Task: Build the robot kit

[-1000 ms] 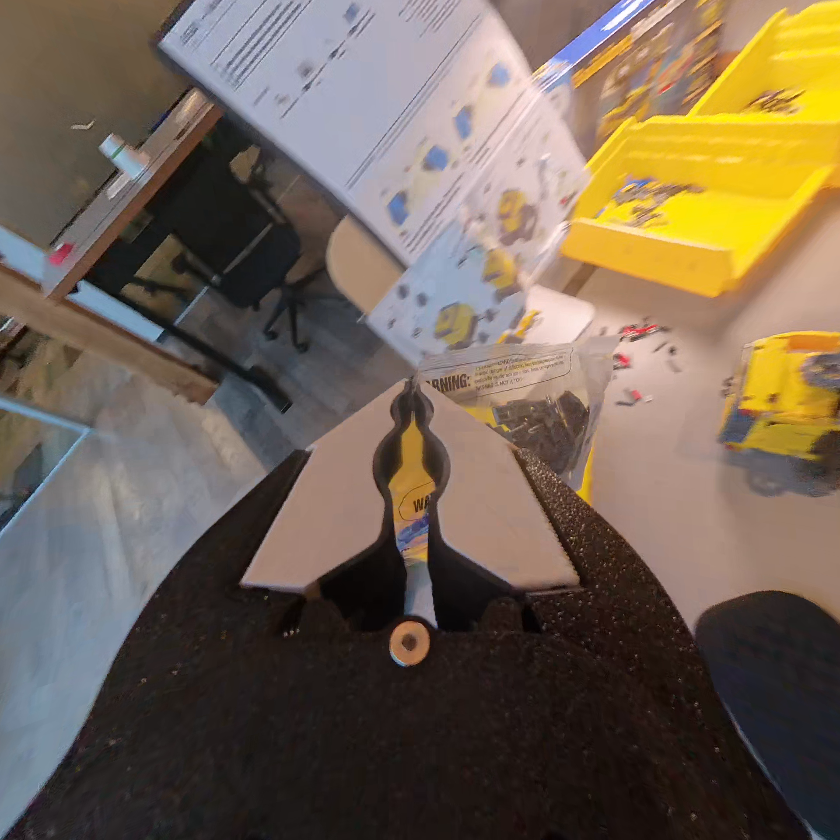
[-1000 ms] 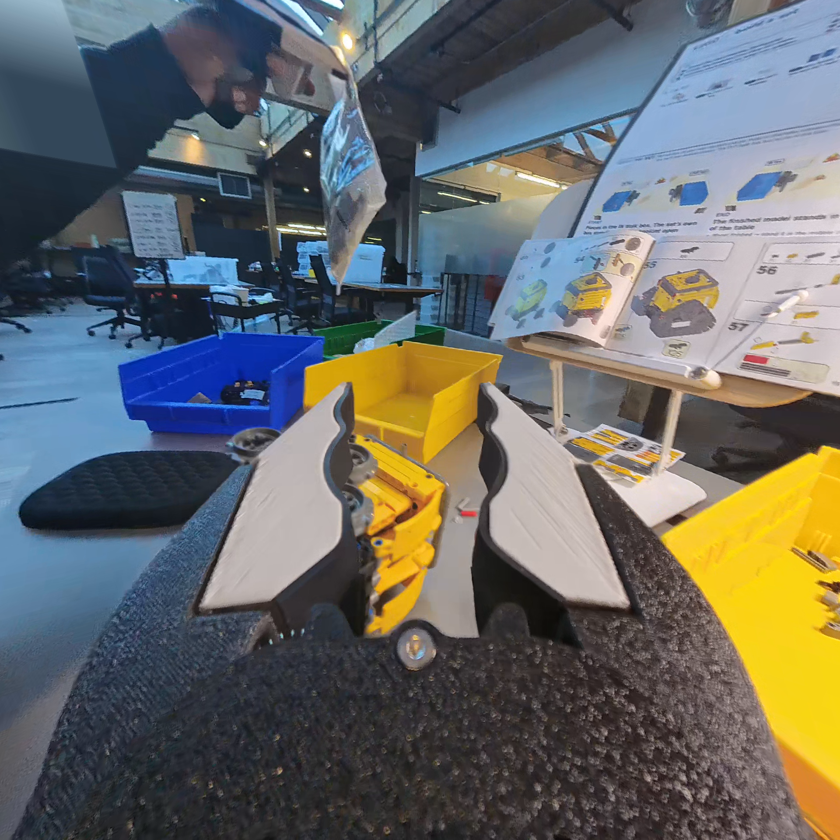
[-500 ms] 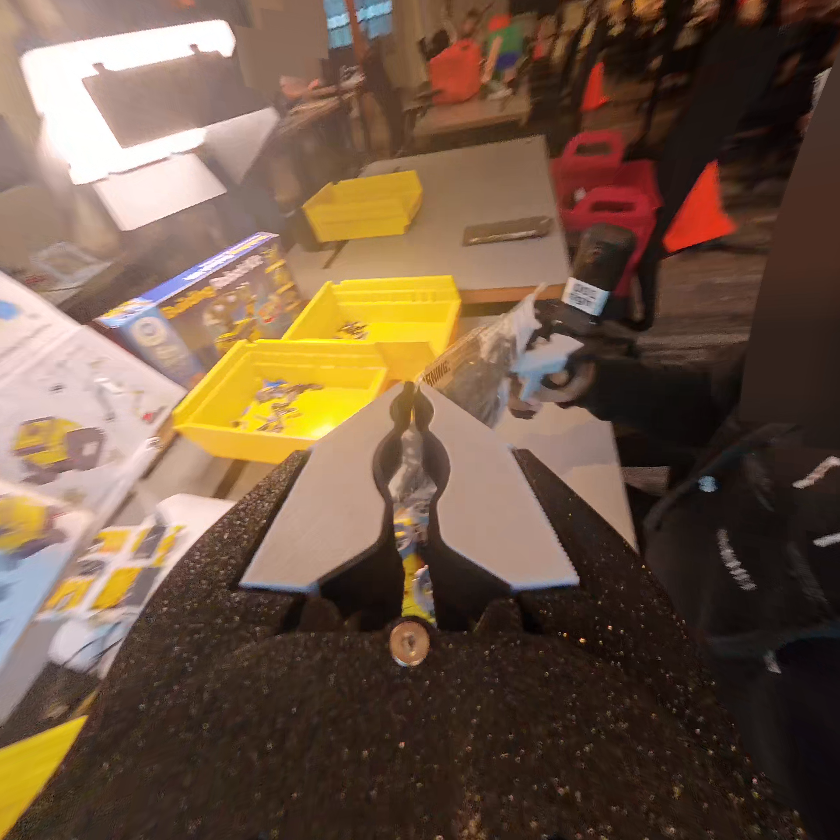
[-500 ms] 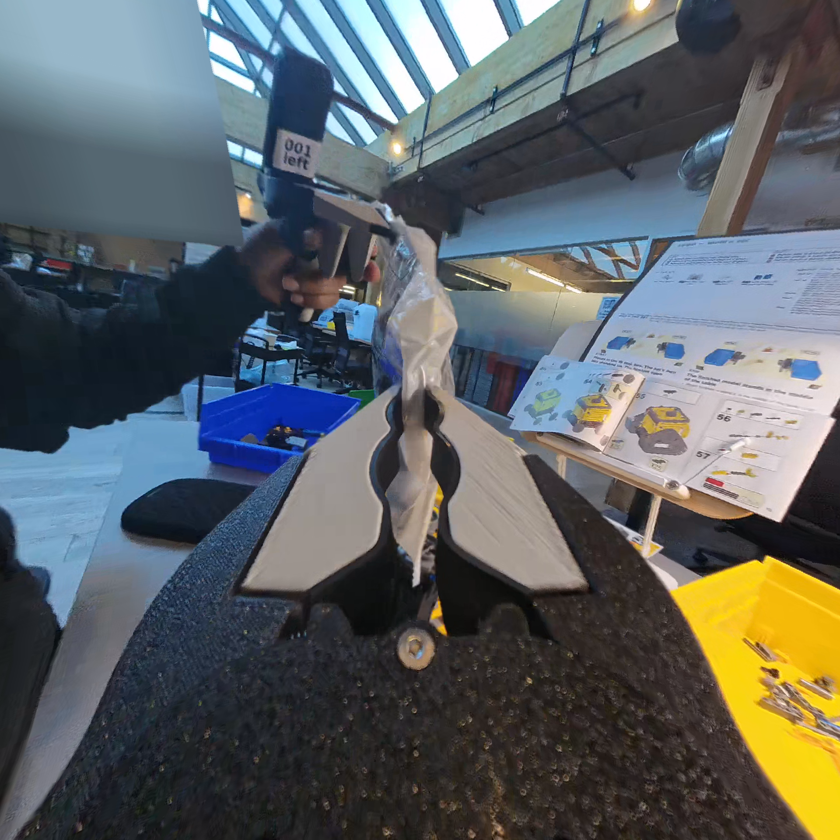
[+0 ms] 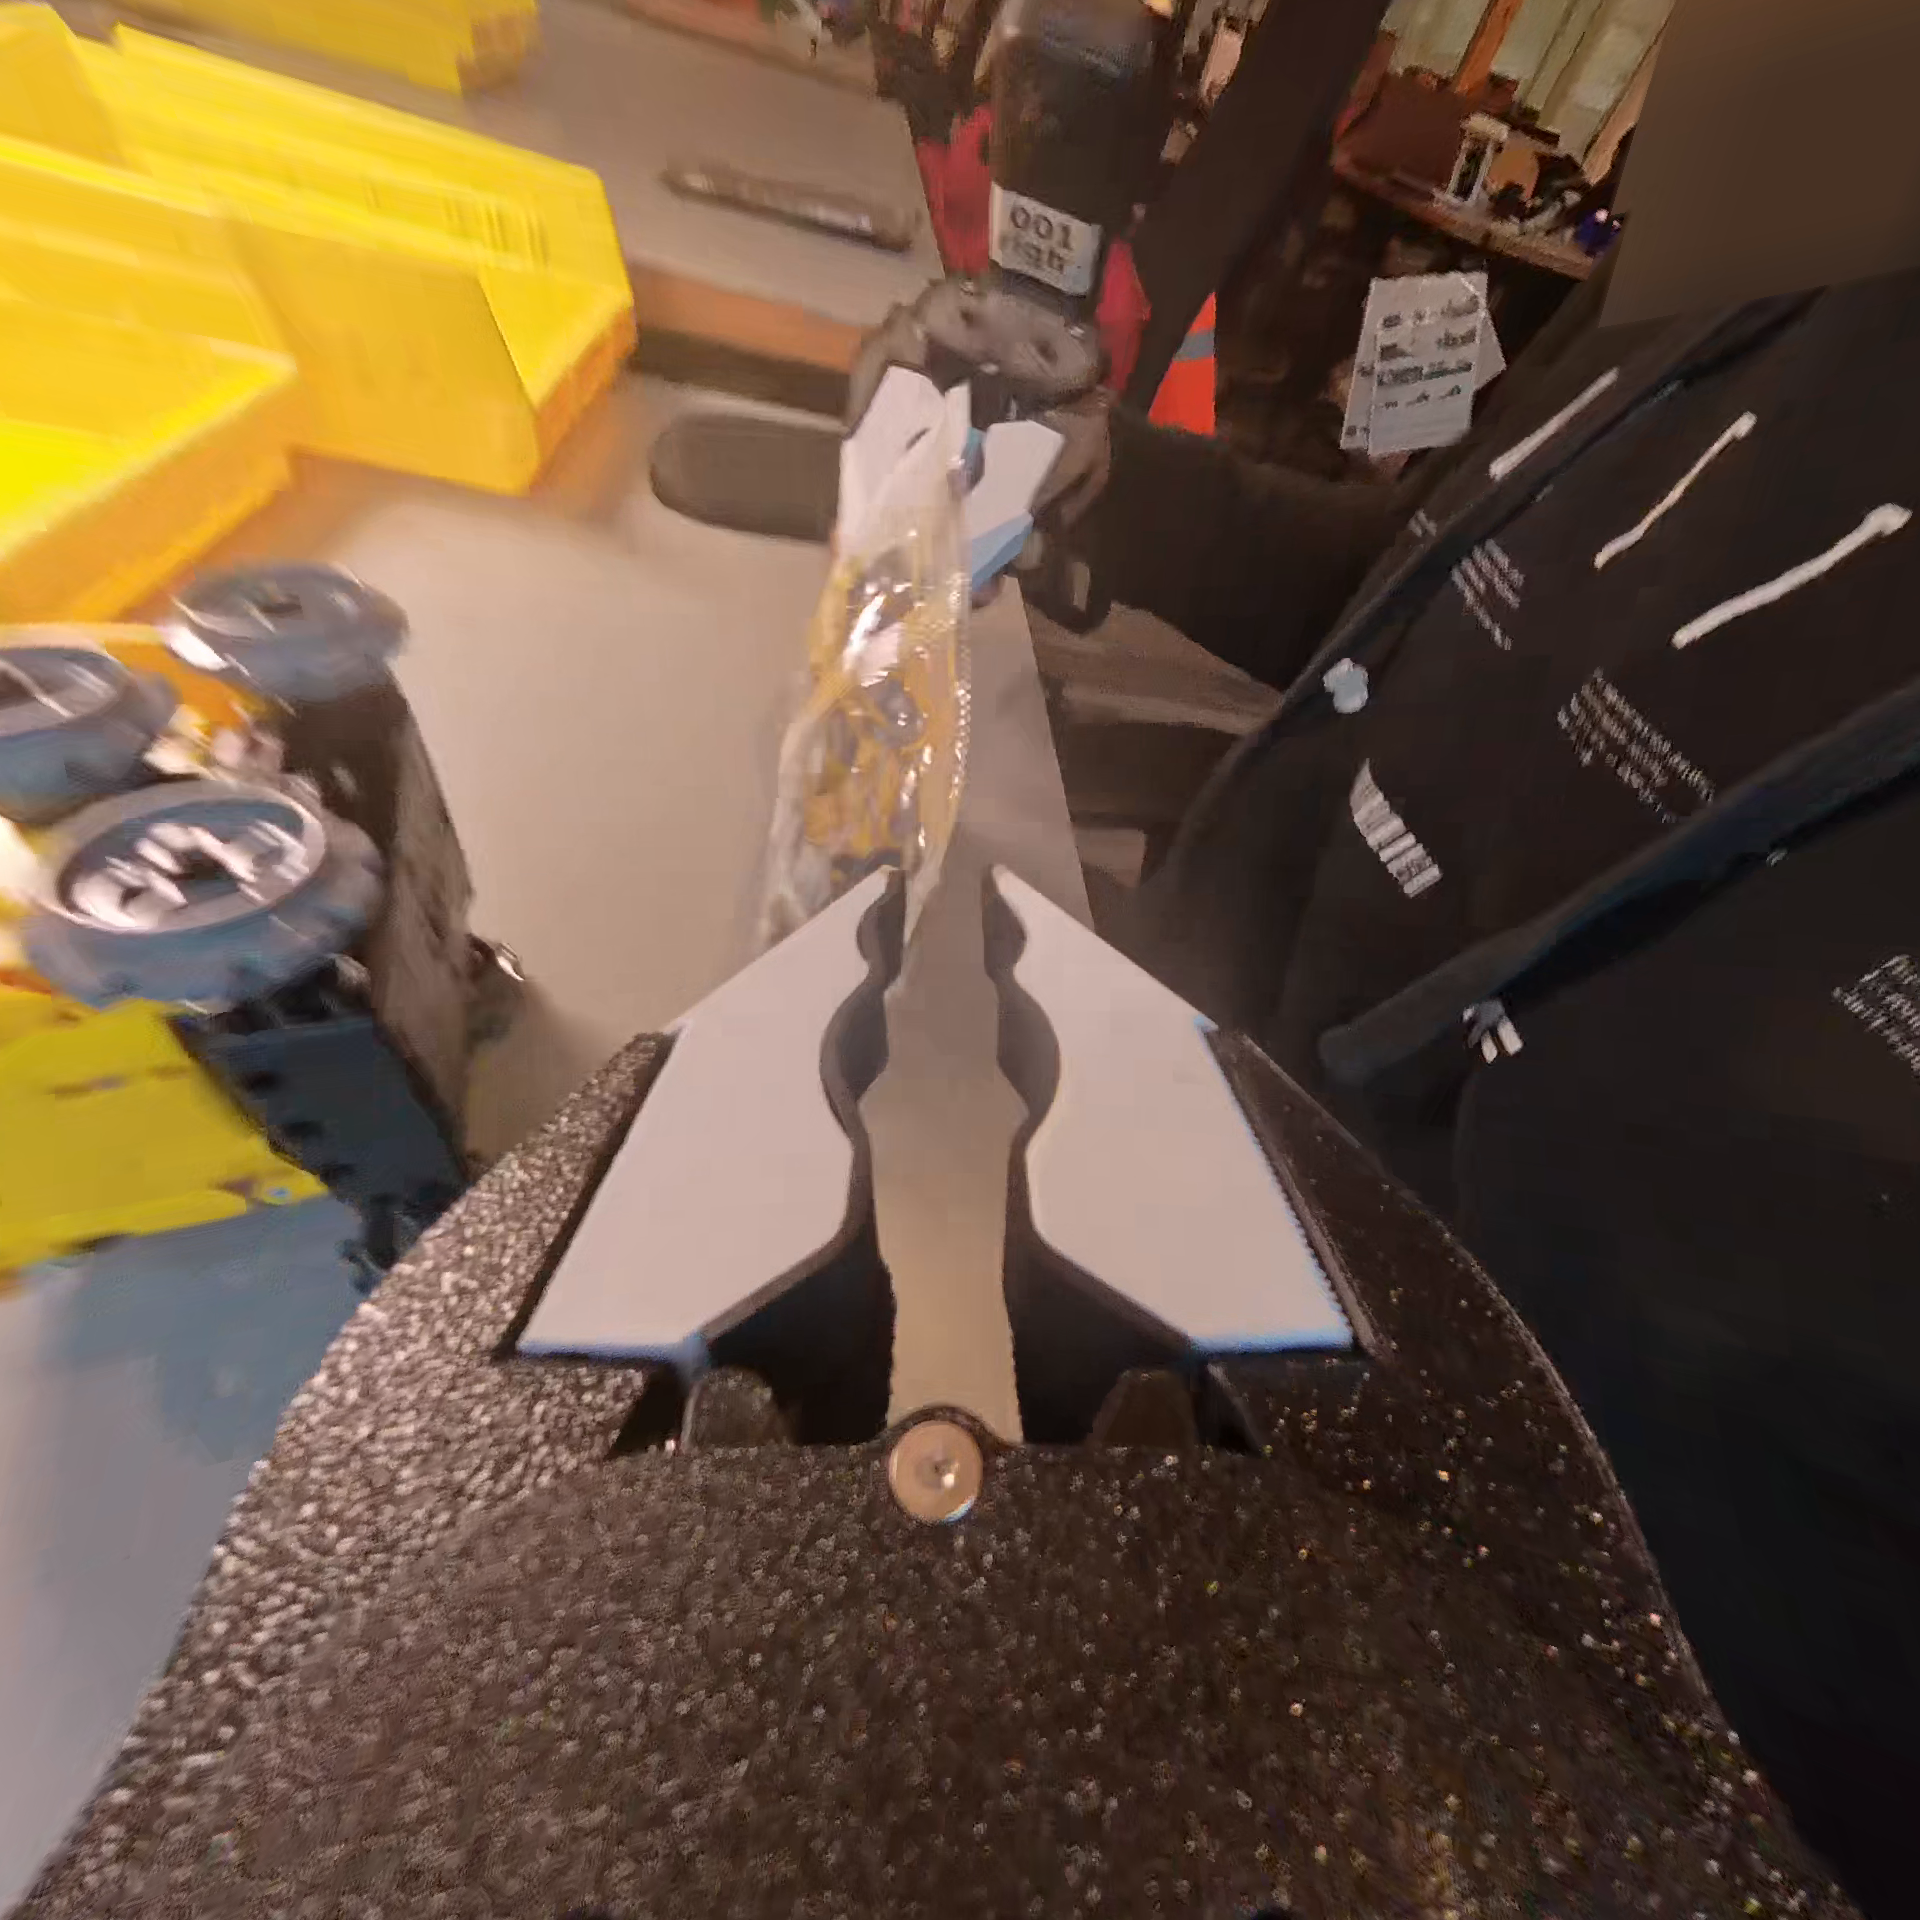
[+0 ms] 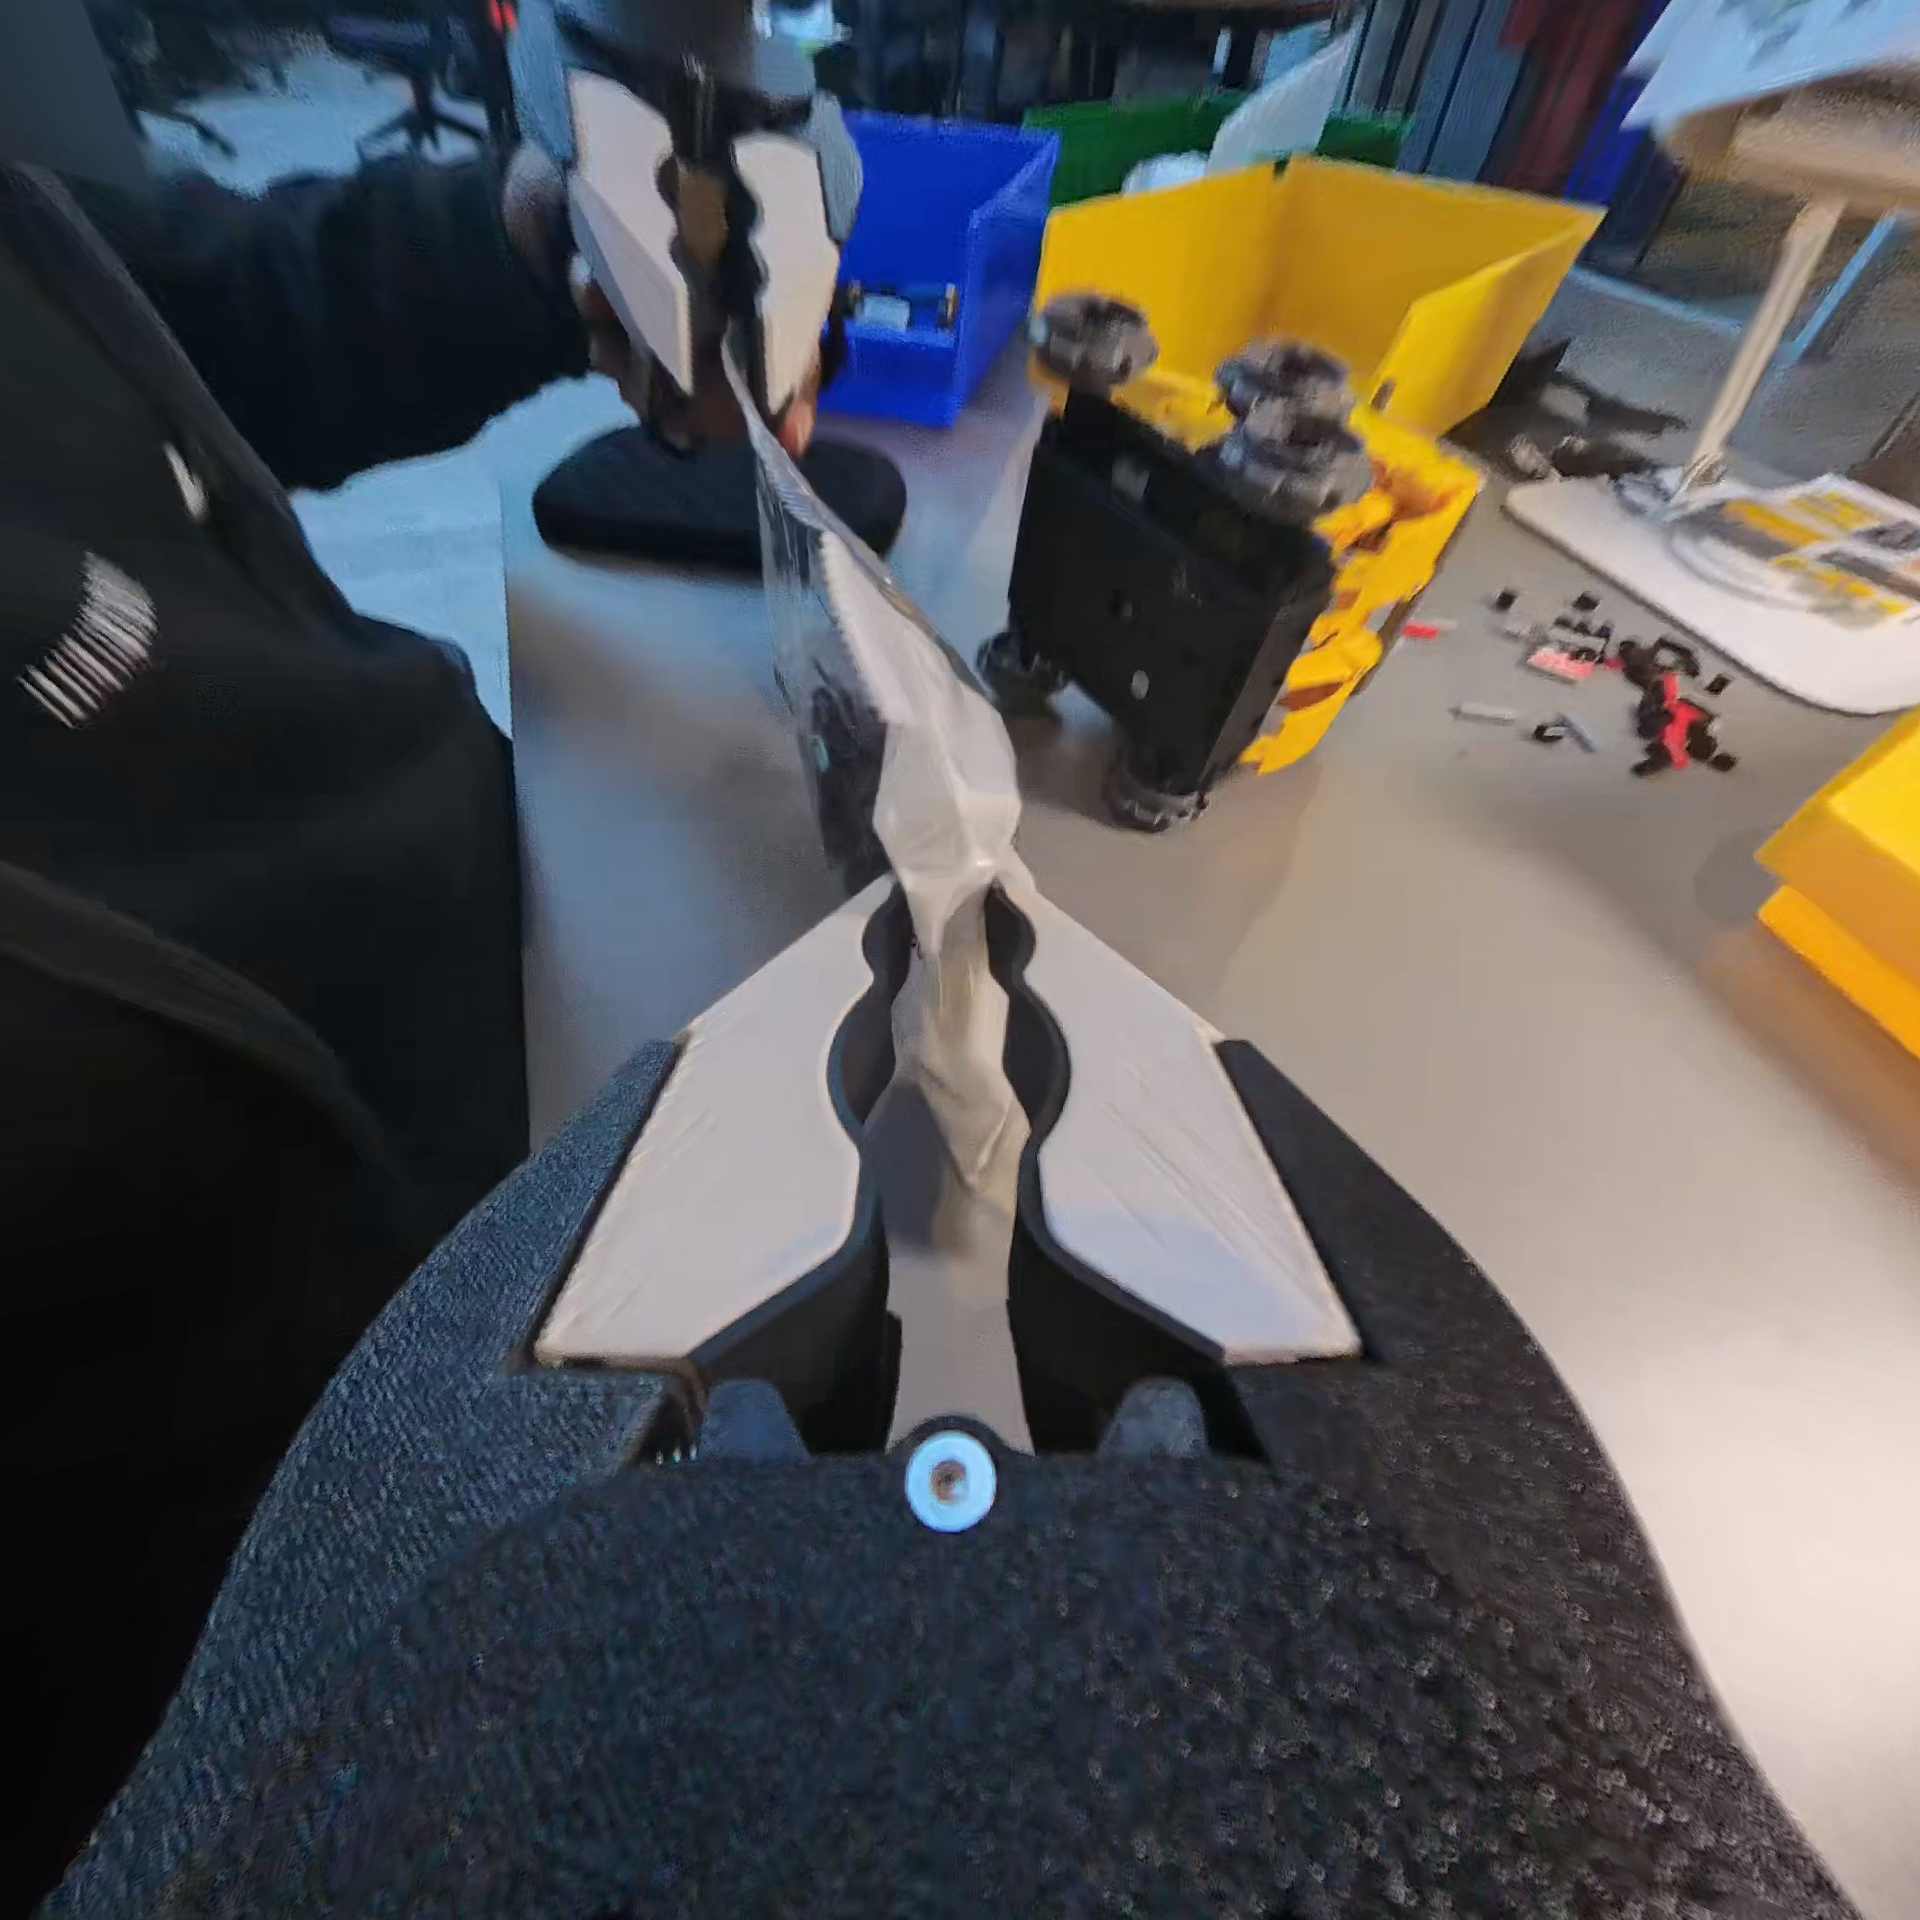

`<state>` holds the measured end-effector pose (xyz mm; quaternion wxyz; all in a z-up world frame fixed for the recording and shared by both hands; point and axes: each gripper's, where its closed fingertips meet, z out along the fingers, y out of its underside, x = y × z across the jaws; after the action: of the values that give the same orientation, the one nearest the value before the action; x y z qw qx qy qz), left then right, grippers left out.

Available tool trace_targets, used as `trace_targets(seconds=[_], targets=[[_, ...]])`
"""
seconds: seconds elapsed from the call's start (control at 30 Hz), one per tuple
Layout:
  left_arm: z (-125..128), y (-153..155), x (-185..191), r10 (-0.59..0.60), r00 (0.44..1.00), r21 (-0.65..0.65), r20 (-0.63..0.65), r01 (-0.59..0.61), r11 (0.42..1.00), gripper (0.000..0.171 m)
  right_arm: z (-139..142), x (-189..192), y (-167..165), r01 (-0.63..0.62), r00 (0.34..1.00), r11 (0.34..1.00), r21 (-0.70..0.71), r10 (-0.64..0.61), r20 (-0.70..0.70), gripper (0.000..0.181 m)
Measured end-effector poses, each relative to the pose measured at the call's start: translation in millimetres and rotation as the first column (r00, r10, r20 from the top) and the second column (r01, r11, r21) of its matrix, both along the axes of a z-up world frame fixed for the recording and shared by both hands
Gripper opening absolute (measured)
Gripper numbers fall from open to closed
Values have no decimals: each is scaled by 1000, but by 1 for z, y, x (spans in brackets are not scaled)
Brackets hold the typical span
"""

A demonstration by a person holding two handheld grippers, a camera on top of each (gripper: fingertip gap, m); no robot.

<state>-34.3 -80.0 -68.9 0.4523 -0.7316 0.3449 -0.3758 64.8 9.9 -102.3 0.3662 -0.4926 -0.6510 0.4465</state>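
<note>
A: Right gripper [image 6: 945, 899]: clenched on the bunched end of a clear bag [image 6: 904, 727]. The film fills the slot between its fingers.

B: And the bag's run?

A: Up toward 11 o'clock, off the table [image 6: 1455, 1039], over to the left gripper [image 5: 940, 894]. That one's jaws stand parted by a narrow gap, and bare table shows through it. The bag's corner sits right at the left fingertip. Cannot tell if it touches.

B: Edges?

A: In the right wrist view the table's near edge runs up the 9 o'clock side, just beside the bag. Past it is a person's dark jacket [image 5: 1662, 831].

B: Obstacles?

A: A yellow and black toy vehicle [image 6: 1195, 582] on its side at 1 o'clock, near the bag but apart. Black pad [image 6: 717, 499] at 11. Blue bin [image 6: 935, 270] and yellow bin [image 6: 1299, 270] behind, around 12. Loose small parts [image 6: 1662, 707] at 2 o'clock, well apart.

B: Open room?

A: Bare grey tabletop from 3 to 5 o'clock, beside the right gripper.
</note>
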Motion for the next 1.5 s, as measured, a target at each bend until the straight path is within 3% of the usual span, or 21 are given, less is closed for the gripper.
trace_targets(seconds=[0.03,0.13,0.27,0.43,0.53,0.7,0.77,0.83,0.97,1.03,1.1,1.17,1.23,1.33,1.5], targets=[[-11,-4,3,-12,1000,-31,-14,12,999,18,-14,-2,-3,-22,1000,1000,-1,22,21,14],[-29,-11,13,-34,997,-50,-65,31,998,29,-7,-10,-15,-94,994,994,-52,92,-55,12],[-30,-9,12,-3,998,-34,-67,1,999,33,-12,-14,-11,-113,993,993,15,114,-20,3],[-24,-15,10,7,1000,5,11,-7,1000,46,12,-16,-20,-157,978,984,81,166,-122,3],[-34,-7,9,67,998,26,-9,-67,997,63,-11,-17,-22,-184,979,980,73,189,-72,3],[-40,-8,11,80,992,133,-103,-66,989,27,-5,-19,-27,-222,973,975,19,222,-62,19],[-26,-6,4,105,994,143,-27,-100,985,7,-1,-24,-23,-203,975,978,46,206,-78,29],[-13,-7,-1,84,995,95,61,-89,991,0,8,-30,-23,-194,973,980,55,199,-116,30],[4,-4,-12,115,978,-35,177,-110,993,0,32,-33,-32,-247,959,969,11,246,-140,9],[-20,-2,-14,136,978,-149,160,-112,982,3,10,-34,-30,-254,966,967,-21,253,-57,12],[-44,-5,-12,140,982,-210,129,-111,971,24,-10,-34,-26,-239,971,967,-91,237,-29,19],[-47,-7,-6,128,981,-200,148,-97,975,28,-4,-34,-26,-239,970,959,-153,230,-74,21],[-48,-1,-8,150,982,-165,113,-130,978,26,1,-35,-24,-241,969,958,-153,230,-86,23],[-54,6,-11,143,987,-168,76,-129,977,4,-2,-41,-15,-225,974,957,-184,221,-41,13],[-26,8,-22,172,947,-268,271,-98,959,0,25,-44,-18,-232,973,921,-312,222,-70,7]])
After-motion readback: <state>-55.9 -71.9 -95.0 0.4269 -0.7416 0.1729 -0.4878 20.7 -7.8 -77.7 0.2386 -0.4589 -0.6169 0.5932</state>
